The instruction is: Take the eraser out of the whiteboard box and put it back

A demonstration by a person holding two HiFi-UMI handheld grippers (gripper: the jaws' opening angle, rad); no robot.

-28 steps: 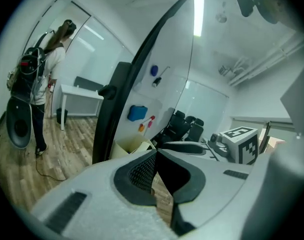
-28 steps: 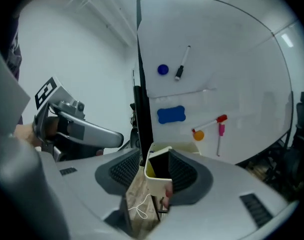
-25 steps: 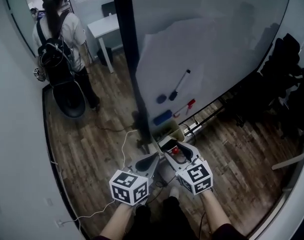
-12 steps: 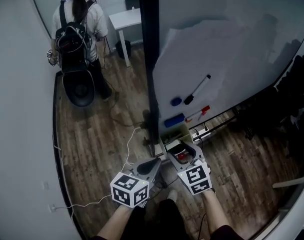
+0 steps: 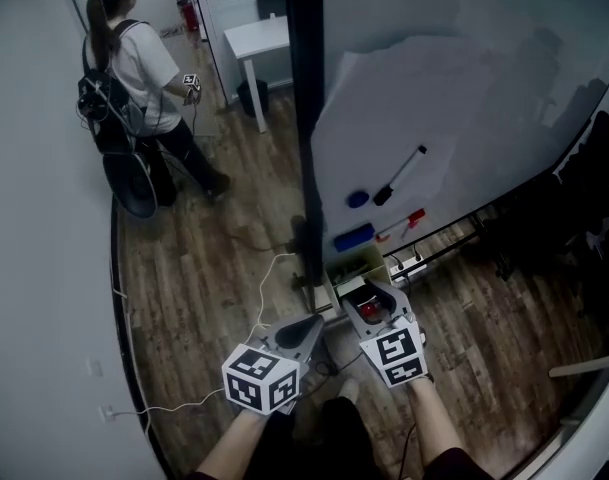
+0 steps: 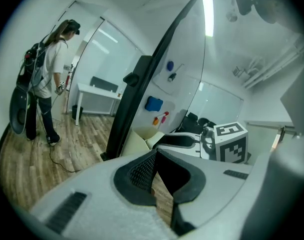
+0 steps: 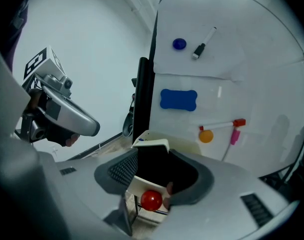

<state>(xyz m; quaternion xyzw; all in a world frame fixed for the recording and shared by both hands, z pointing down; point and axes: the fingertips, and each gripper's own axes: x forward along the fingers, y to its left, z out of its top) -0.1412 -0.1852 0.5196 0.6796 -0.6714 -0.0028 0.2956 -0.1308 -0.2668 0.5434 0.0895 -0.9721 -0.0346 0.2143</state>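
1 dark, white-backed eraser (image 7: 157, 165) between closing right tongs (image 7: 154, 154); left tongs (image 6: 156, 153) tips together, empty.

overhead and jaw-level views, whiteboard (image 5: 464, 68) shared

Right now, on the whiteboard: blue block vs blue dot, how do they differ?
The blue block is oblong; the blue dot is round. The block is larger than the dot. The block sits lower; the dot sits higher, beside the marker. Both are blue, on the whiteboard.
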